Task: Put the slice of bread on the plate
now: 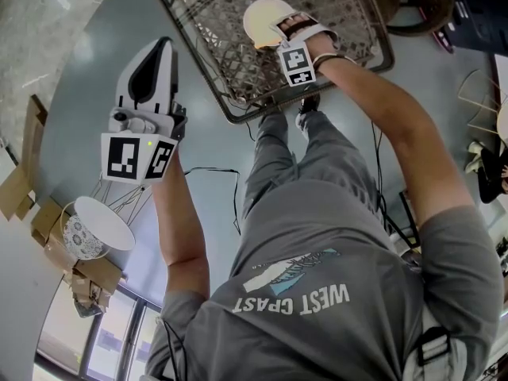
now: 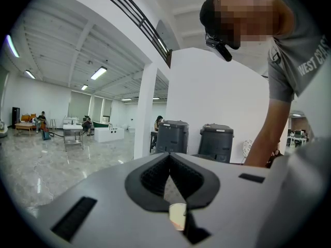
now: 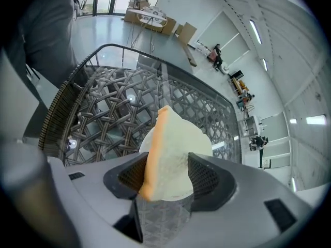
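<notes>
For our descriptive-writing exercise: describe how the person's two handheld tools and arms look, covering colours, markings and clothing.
Both the left tool and right tool have pale grey shells with black ribbed pads. Each carries a white cube with black square markers. The person wears a grey short-sleeved T-shirt.

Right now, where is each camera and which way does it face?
Head view: on the head, steeply down at table; torso, legs, arms, left gripper, right gripper.
Left gripper view: on that gripper, about level across a hall; shut jaws, an arm.
Right gripper view: on that gripper, tilted down at table; bread between its jaws.
Shared: head and right gripper views both show the table.
</notes>
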Demonstrator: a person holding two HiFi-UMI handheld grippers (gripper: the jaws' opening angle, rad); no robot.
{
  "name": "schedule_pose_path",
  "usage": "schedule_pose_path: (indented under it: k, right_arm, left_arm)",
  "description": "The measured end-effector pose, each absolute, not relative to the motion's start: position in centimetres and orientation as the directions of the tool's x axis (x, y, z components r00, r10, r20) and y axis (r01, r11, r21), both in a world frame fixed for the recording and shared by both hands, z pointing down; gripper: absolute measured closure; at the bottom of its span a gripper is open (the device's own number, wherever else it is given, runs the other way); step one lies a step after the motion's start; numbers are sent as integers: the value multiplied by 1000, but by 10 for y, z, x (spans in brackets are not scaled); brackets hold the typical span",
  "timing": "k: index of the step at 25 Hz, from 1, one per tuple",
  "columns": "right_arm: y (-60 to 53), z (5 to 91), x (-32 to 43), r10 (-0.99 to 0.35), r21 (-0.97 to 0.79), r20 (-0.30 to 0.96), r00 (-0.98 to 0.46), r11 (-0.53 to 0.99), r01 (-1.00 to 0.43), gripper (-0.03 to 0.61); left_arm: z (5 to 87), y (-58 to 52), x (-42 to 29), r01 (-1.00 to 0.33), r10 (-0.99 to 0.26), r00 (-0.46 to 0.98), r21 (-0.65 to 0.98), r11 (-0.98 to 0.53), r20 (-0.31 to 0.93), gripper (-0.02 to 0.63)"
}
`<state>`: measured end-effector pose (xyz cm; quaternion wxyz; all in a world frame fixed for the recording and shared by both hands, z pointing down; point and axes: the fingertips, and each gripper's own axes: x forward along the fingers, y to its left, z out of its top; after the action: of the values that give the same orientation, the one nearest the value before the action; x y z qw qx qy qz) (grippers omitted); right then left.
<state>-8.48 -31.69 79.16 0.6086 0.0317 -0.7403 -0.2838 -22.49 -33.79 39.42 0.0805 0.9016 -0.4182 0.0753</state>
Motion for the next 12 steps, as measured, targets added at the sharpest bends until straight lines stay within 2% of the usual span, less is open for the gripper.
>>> schedule_pose_path:
  k: [4,8,12]
  right_arm:
    - [-314,793,-86,-311,372,920,-237,884,284,354]
    - [-305,796,-89,-155,204,966,-205,947,250,333]
    - [-304,792,-89,-26,52,975,-221,992,112,332]
  left_arm:
    - [392,-341,-225,-765,-740,641,83,-639,202,606]
    - [387,-343,-226,-762,-738,644,79,-643,199,606]
    - [381,-344,-222,-757,-736,649,68,-650,194,606]
